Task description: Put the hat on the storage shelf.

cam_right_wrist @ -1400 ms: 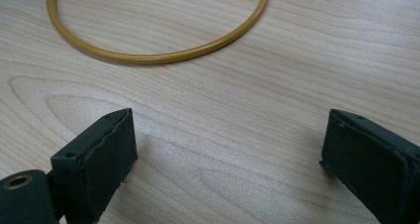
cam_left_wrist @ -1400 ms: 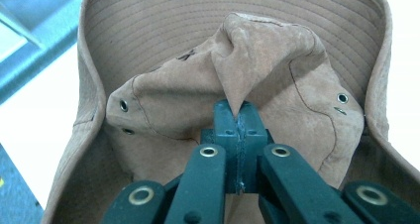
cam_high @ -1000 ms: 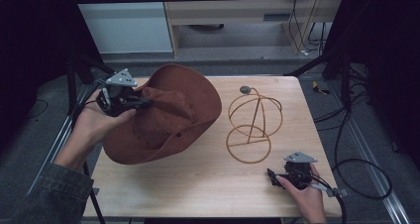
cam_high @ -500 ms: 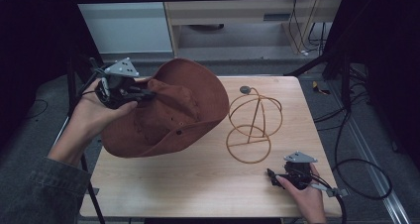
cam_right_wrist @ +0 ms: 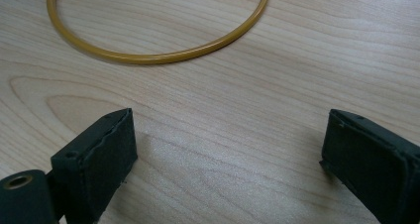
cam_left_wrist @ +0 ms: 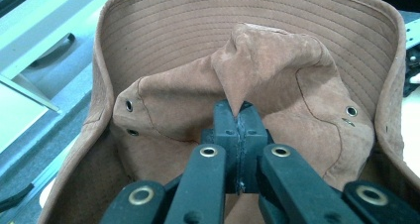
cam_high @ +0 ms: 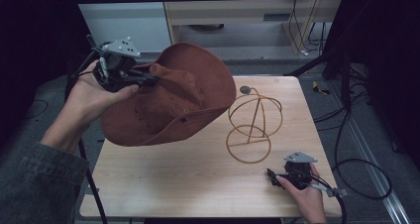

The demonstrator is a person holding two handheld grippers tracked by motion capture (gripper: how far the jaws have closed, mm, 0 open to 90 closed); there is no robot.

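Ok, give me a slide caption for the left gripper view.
Left gripper pinching a fold of the brown hat crown, jaws closed.

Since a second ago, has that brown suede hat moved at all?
Yes. The brown suede hat, pinched in the left claw, has risen off the wooden table and tilted toward the gold wire stand.

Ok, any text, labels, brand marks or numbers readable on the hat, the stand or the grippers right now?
None readable.
Brown suede wide-brimmed hat: stitching and metal eyelets, no label or brand in sight.
Gold wire hat stand: bare wire.
Left gripper, shut on the hat's crown, and right gripper, open over the wooden table: no markings.
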